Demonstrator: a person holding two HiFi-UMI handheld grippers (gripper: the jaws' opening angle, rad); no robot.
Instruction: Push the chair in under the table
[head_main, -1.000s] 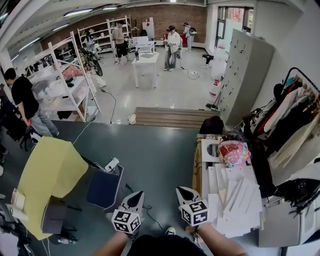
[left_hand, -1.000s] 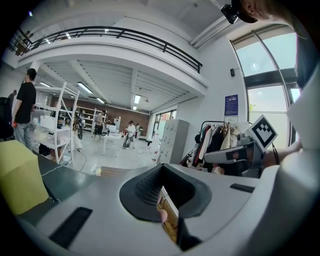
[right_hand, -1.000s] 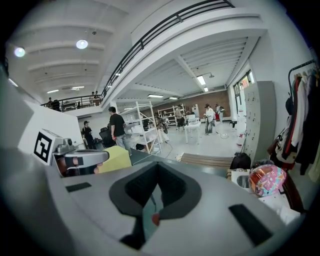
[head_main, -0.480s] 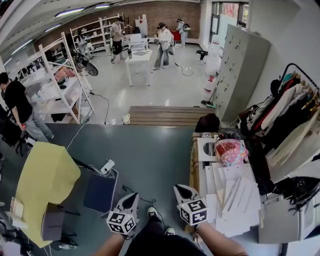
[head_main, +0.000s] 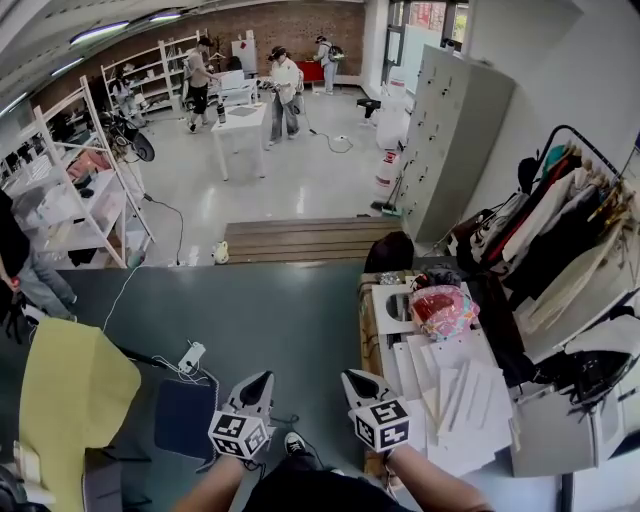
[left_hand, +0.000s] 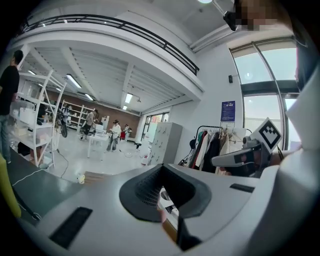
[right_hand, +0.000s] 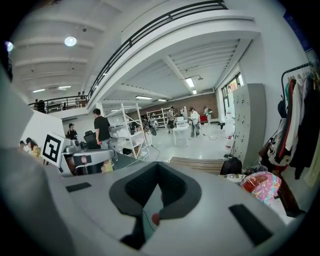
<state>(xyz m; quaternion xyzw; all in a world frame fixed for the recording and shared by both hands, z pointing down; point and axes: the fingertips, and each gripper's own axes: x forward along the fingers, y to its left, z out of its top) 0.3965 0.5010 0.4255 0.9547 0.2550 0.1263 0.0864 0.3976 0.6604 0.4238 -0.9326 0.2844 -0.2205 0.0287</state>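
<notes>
A dark blue chair seat stands on the grey-green floor at the lower left of the head view, beside a yellow table. A white power strip lies at the seat's far edge. My left gripper and right gripper are held side by side low in the middle, both shut and empty, to the right of the chair and apart from it. In the left gripper view my left gripper points across the room, with the right gripper beside it. The right gripper view shows my right gripper shut.
A table with white papers and a pink bundle stands close on the right. Behind it hang a clothes rack and grey lockers. A wooden step, white shelves and several people lie ahead.
The head view has moved forward and swung right: the yellow table and blue chair have slid left and down toward the frame's edge. Both grippers stay shut, side by side.
</notes>
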